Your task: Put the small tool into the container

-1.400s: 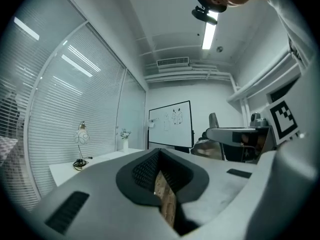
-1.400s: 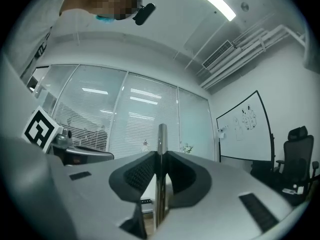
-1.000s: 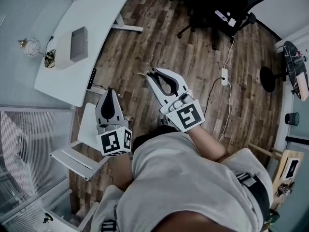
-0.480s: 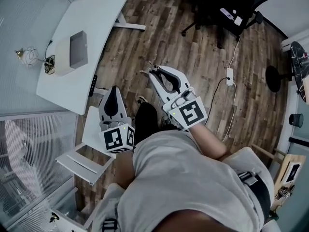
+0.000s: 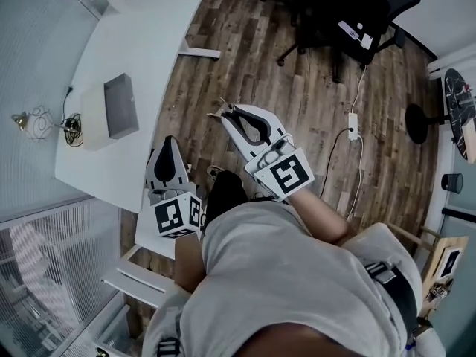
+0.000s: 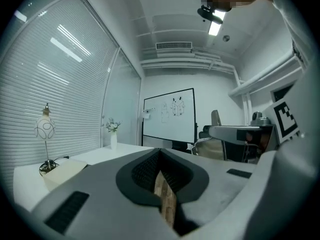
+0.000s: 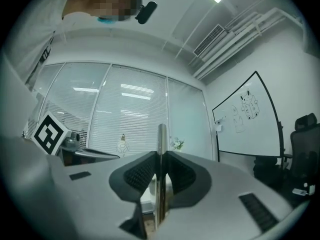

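My right gripper [image 5: 231,114] is held out over the wooden floor, shut on a small thin metal tool [image 5: 220,111] that pokes out past its tips. In the right gripper view the tool [image 7: 161,139] stands edge-on, clamped between the pads of the right gripper [image 7: 161,158]. My left gripper [image 5: 168,141] hangs lower and to the left, near the desk's corner, shut with nothing in it. Its jaws meet in the left gripper view [image 6: 160,154]. The container, a grey open box [image 5: 120,105], sits on the white desk [image 5: 141,43], to the left of both grippers.
A cream block [image 5: 92,117] lies against the box, with a wire ornament [image 5: 33,119] and cable beside it. A black office chair [image 5: 349,13] stands at the top right. A power strip [image 5: 352,121] lies on the floor. A white shelf unit [image 5: 145,233] is by my left side.
The desk and box have shifted lower and nearer in the head view as the person moves. Both grippers keep their pose, and the right one still clamps the tool.
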{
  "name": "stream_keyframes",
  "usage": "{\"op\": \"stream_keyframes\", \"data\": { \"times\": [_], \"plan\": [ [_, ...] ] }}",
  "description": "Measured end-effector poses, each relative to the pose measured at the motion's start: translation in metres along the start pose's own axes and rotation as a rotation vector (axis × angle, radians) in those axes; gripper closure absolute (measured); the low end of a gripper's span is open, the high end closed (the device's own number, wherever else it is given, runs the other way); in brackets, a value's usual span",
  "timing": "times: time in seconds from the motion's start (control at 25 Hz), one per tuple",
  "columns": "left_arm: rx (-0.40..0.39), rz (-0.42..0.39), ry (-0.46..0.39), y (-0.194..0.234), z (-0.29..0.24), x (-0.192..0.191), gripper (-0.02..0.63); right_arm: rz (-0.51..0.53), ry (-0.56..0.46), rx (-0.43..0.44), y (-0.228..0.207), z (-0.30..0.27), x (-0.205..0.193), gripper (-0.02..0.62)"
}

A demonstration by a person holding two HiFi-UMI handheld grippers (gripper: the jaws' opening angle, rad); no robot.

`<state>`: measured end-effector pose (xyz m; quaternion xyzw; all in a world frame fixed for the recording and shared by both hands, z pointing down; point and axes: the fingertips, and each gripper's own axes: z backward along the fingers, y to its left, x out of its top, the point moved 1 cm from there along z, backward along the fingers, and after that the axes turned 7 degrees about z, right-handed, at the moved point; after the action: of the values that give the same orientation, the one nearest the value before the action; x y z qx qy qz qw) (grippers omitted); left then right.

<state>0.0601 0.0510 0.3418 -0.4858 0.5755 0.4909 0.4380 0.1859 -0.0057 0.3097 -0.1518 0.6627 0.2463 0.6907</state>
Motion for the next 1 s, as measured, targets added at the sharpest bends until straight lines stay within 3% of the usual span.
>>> {"op": "stream_keyframes", "data": {
  "times": [0.52, 0.76, 1.0],
  "plan": [
    [-0.06, -0.01, 0.047, 0.086, -0.108, 0.017, 0.582, 0.011, 0.025, -0.011, -0.03, -0.129, -0.019, 0.508],
    [0.007, 0.021, 0.057, 0.105, -0.136, 0.015, 0.581, 0.001, 0.027, 0.069, -0.043, -0.17, -0.027, 0.508],
    [0.152, 0.034, 0.06, 0.132, -0.163, 0.016, 0.581, 0.001, 0.009, 0.236, -0.06, -0.225, -0.031, 0.508]
  ]
}}
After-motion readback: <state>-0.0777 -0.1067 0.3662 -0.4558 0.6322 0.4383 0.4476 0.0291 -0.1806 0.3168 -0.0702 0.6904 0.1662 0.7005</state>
